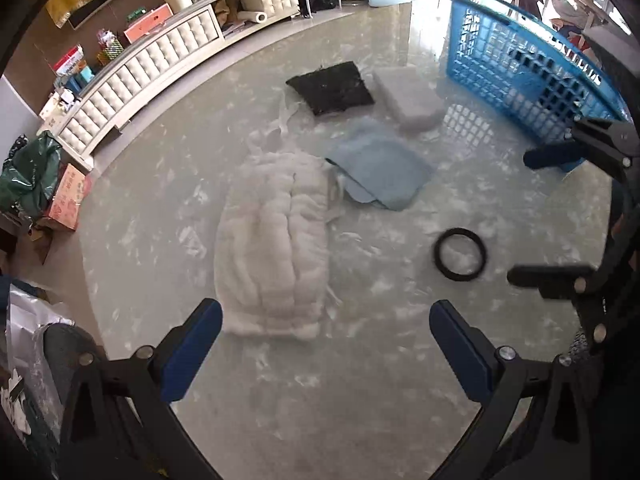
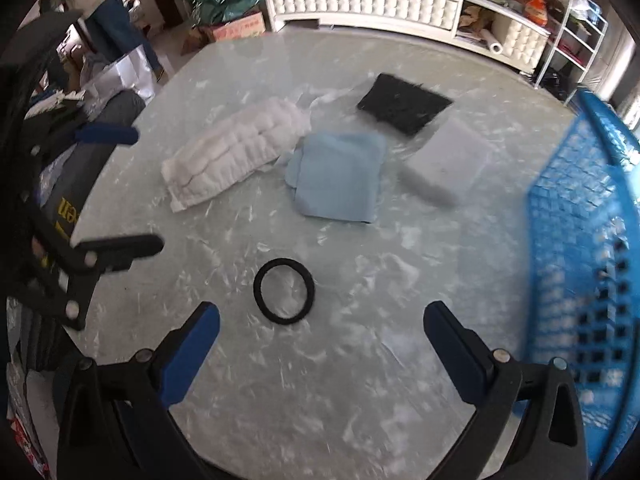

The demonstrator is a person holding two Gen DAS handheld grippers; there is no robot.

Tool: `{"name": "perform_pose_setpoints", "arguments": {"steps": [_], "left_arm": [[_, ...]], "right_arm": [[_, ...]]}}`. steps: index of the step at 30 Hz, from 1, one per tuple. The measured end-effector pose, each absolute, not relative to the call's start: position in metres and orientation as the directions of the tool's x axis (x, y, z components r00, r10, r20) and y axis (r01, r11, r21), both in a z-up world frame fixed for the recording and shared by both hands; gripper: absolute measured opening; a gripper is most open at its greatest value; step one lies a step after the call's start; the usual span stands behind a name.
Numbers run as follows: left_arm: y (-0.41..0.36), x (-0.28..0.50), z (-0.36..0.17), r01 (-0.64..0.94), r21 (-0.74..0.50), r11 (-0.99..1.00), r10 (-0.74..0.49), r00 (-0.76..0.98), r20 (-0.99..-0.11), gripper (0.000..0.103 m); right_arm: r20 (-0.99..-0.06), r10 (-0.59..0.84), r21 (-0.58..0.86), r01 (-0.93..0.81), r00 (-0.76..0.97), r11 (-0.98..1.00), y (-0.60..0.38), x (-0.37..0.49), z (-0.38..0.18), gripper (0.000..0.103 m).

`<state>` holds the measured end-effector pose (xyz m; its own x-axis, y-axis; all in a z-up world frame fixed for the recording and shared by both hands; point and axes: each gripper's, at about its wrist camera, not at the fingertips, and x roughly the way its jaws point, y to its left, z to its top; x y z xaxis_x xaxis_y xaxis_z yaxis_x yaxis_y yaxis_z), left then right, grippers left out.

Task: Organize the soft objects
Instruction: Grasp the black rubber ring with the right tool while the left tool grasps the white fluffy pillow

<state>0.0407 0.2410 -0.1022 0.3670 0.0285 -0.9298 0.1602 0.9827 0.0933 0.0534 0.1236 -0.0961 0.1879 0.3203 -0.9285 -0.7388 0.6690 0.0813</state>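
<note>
On a round marbled table [image 1: 320,400] lie a white quilted pad [image 1: 272,240], a folded light blue cloth [image 1: 380,168], a black fuzzy pad [image 1: 332,88], a grey sponge block [image 1: 408,98] and a black elastic ring [image 1: 460,254]. My left gripper [image 1: 326,340] is open and empty, just short of the white pad. My right gripper [image 2: 322,338] is open and empty, just short of the ring [image 2: 284,292]. The right wrist view also shows the white pad [image 2: 232,148], blue cloth [image 2: 340,176], black pad [image 2: 404,104] and grey block [image 2: 448,164].
A blue plastic basket [image 1: 528,72] stands on the table's far right edge and fills the right side of the right wrist view [image 2: 580,240]. A white tufted cabinet [image 2: 360,4] and boxes line the wall beyond. A person [image 2: 104,8] stands at the back left.
</note>
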Motion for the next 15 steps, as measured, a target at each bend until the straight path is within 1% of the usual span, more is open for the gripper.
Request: {"name": "perform_pose_setpoints", "arguments": {"steps": [5,8,11,13,15], "left_arm": [[0.257,0.058,-0.117,0.152,0.079,0.985,0.018,0.365,-0.931,0.103],[0.268,0.067,-0.123,0.147,0.066,0.987,0.009,0.361,-0.932,0.103],[0.277,0.075,-0.129,0.156,0.072,0.985,0.011,0.363,-0.932,0.103],[0.281,0.079,-0.135,0.171,0.068,0.983,0.003,0.355,-0.935,0.097],[0.283,0.082,-0.141,0.187,0.054,0.981,-0.013,0.339,-0.941,0.085]], "right_arm": [[-0.939,0.309,0.09,-0.76,0.15,0.643,0.141,0.057,-0.117,0.1],[-0.945,0.298,0.088,-0.77,0.136,0.632,0.15,0.057,-0.127,0.096],[-0.949,0.286,0.079,-0.78,0.131,0.62,0.156,0.055,-0.136,0.095],[-0.95,0.283,0.075,-0.782,0.132,0.618,0.159,0.054,-0.141,0.092],[-0.954,0.273,0.072,-0.784,0.127,0.617,0.161,0.054,-0.146,0.086]]}}
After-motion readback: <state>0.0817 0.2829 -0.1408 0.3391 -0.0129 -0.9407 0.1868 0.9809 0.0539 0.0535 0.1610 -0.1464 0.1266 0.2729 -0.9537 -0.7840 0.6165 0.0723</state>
